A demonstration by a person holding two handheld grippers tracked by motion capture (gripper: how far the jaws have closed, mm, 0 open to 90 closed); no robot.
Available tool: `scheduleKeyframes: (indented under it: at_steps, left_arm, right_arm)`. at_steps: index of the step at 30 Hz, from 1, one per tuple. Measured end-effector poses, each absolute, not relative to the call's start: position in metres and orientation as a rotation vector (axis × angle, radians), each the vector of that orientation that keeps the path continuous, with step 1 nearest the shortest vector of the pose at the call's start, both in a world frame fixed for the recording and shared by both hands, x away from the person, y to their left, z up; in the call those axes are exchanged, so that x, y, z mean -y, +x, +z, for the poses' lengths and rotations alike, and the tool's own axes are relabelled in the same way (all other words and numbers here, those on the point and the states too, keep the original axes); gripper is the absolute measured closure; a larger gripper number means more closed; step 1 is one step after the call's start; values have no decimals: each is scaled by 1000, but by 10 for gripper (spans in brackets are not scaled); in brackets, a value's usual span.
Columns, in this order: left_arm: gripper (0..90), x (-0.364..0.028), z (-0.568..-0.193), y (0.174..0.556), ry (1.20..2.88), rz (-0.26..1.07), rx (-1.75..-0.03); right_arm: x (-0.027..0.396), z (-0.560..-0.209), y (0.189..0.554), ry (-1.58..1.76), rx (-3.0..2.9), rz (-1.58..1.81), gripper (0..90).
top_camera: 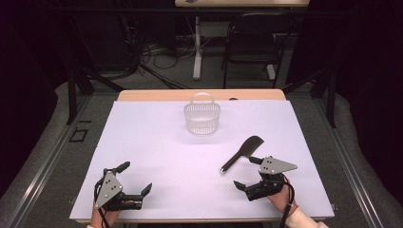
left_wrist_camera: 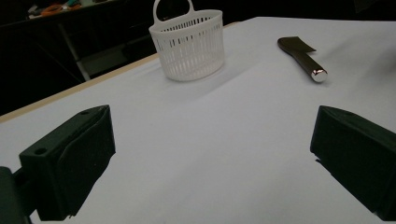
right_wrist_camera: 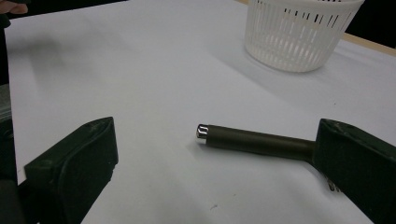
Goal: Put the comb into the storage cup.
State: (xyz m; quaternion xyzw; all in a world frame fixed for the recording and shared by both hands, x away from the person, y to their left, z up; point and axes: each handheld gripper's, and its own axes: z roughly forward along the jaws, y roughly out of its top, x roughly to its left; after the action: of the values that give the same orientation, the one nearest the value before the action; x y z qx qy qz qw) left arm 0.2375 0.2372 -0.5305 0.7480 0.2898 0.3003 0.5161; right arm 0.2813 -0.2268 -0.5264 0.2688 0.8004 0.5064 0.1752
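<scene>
No readable text, labels, brands or numbers anywhere: basket (top_camera: 202,118), dark spatula (top_camera: 241,153) and white counter (top_camera: 157,156) all unmarked.

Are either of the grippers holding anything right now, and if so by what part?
Nothing is held. The left gripper is open over bare table. The right gripper is open too, and the dark spatula lies flat on the white table, its handle end between the open jaws.

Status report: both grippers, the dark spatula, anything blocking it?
Left gripper open, idle. Right gripper open beside dark spatula, which lies flat, untouched. White basket stands apart; nothing in between.
</scene>
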Motion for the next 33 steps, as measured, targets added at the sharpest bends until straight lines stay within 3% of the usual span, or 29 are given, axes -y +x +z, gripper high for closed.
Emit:
scheduleKeyframes:
  at_steps: [33]
  left_arm:
    - [0, -238, -530, 237, 1796, 738, -699]
  right_arm:
    - [203, -527, 306, 790, -2313, 1385, 0]
